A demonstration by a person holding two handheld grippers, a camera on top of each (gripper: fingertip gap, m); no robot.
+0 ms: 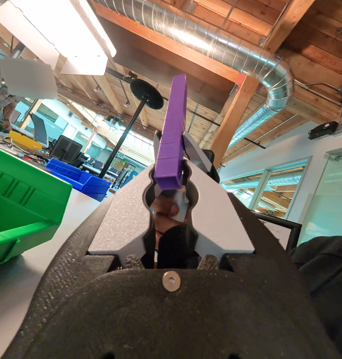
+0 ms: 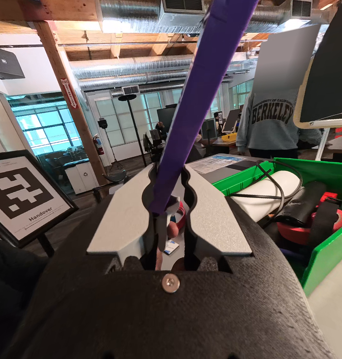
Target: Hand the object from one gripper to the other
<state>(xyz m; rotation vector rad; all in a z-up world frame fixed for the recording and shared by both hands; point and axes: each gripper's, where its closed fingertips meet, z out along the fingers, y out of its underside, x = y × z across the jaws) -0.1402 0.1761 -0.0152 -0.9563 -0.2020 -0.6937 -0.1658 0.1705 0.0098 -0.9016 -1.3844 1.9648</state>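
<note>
A long purple bar (image 1: 172,136) stands nearly upright in the air, and both grippers meet on it. In the left wrist view my left gripper (image 1: 169,169) is closed around the bar's lower end. Just above it, the right gripper's grey fingers (image 1: 193,149) flank the bar. In the right wrist view the bar (image 2: 195,87) runs up and to the right between my right gripper's (image 2: 169,169) fingers, which sit close against its sides. The left gripper's grey fingers (image 2: 162,233) show behind the bar's lower end.
A green bin (image 2: 244,180) holding a white roll, red tape and black items sits right of the grippers; it also shows in the left wrist view (image 1: 20,204). A blue bin (image 1: 78,174) lies beyond. A framed marker sign (image 2: 20,194) stands left. A person (image 2: 269,132) stands behind. Both grippers' tips are close together, under 4 cm apart.
</note>
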